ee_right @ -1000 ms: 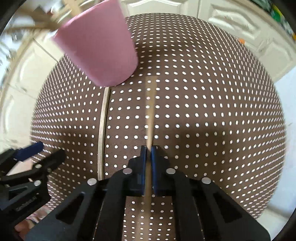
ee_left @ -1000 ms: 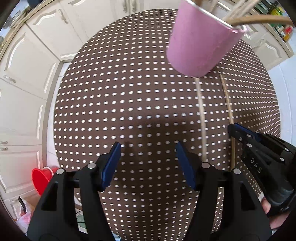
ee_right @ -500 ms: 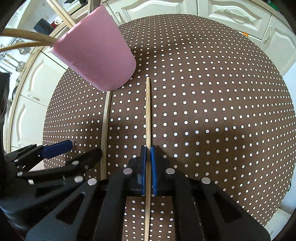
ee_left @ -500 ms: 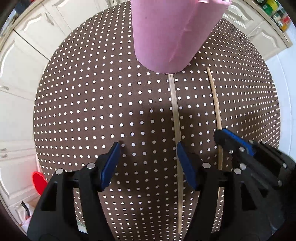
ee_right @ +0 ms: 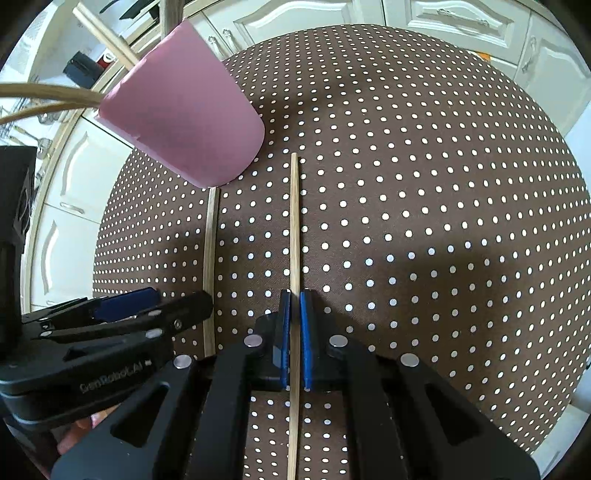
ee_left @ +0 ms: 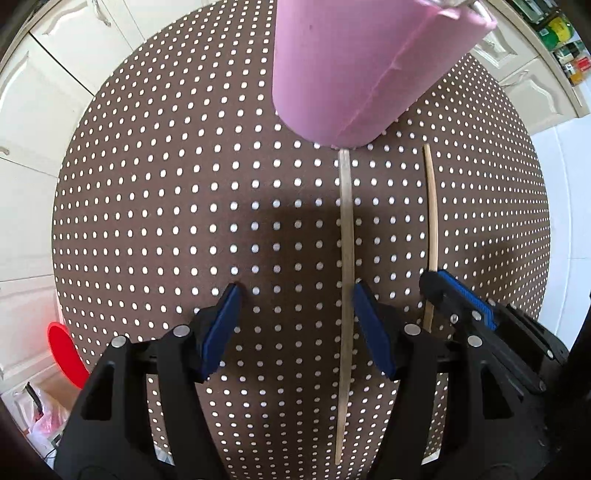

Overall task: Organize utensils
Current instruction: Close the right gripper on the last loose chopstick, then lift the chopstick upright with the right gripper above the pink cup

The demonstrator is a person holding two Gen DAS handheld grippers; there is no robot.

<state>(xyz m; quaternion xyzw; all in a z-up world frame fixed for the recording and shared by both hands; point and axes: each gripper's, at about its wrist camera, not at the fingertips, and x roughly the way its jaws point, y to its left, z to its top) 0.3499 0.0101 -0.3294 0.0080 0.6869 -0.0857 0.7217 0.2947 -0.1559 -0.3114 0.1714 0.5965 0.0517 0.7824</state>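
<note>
A pink cup (ee_left: 354,66) stands at the far side of the dotted brown table, with several wooden chopsticks sticking out of it (ee_right: 51,98). Two chopsticks lie side by side on the cloth. My left gripper (ee_left: 297,295) is open, with the left chopstick (ee_left: 346,236) lying between its jaws close to the right one. My right gripper (ee_right: 294,299) is shut on the right chopstick (ee_right: 294,221), which also shows in the left wrist view (ee_left: 431,221). The pink cup (ee_right: 184,118) is ahead and left of my right gripper.
The round table has a brown cloth with white dots (ee_left: 166,206). White cabinets (ee_right: 461,26) stand behind it. A red bowl (ee_left: 64,350) sits low on the floor at the left. My left gripper (ee_right: 122,317) sits close beside the right one.
My left gripper has moved toward the cup and rightward, so the left chopstick now lies between its open jaws. The right gripper stays shut on its chopstick.
</note>
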